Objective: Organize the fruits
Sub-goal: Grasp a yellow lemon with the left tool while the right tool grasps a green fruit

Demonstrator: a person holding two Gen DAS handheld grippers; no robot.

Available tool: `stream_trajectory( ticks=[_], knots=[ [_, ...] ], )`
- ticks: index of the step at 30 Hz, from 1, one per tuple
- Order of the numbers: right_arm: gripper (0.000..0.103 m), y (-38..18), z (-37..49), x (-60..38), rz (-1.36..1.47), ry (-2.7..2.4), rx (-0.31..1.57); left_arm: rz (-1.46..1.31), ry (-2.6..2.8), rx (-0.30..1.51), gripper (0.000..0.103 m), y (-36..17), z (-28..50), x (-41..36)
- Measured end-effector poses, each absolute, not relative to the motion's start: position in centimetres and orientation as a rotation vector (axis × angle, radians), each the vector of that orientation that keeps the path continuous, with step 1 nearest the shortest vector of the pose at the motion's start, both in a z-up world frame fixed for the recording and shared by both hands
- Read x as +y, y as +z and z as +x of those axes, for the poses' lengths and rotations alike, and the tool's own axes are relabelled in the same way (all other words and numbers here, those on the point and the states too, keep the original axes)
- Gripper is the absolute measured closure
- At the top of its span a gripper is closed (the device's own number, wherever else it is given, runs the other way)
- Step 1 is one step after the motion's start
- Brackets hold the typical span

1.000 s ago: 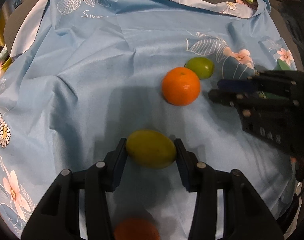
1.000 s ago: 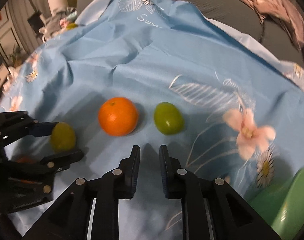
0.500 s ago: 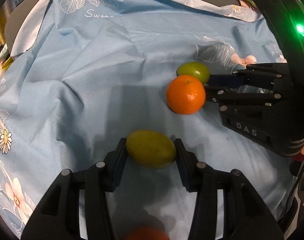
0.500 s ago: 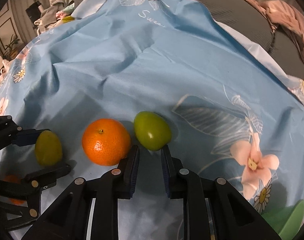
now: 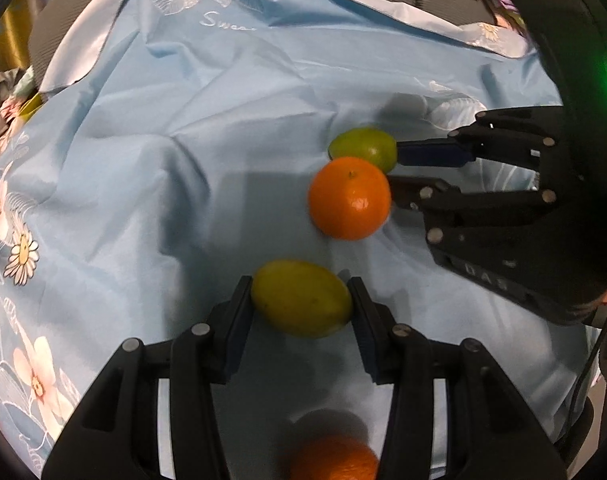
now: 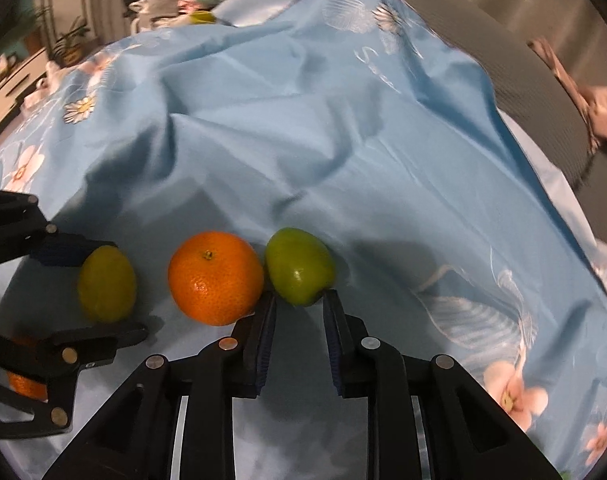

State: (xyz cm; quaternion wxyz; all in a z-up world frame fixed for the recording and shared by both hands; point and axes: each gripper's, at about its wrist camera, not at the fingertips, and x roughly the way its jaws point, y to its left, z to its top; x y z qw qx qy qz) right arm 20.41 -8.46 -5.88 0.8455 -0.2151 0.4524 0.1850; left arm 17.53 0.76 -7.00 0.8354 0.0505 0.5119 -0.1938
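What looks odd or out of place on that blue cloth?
Nothing spilled or damaged. The blue floral cloth lies rumpled in folds, and the green fruit sits pressed against the orange, leaving little room beside it.

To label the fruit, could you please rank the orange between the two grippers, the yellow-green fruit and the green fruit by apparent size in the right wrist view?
1. Orange, clearly largest.
2. Green fruit and yellow-green fruit: they look alike, so I won't rank them.

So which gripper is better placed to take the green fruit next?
Right. The right gripper has its opening jaws either side of the green fruit; the left gripper already grips the yellow fruit.
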Motion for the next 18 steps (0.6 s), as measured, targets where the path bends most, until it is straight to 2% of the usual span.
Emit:
stream_trajectory(
  ticks=[3,5,18],
  knots=[
    [0.065,-6.0,20.3,-7.7,-0.450,0.445,0.955,0.107,-0.378,1.059,0.056,-6.6,17.2,1.1],
    [0.063,-6.2,20.5,-7.2,-0.458,0.458,0.956,0.105,-0.365,1.051,0.056,-6.6,17.1,1.4],
    [0.064,-6.0,21.5,-7.5,-0.302,0.488,0.949,0.102,-0.384,1.044,0.057,-6.6,17.2,1.6]
  ],
)
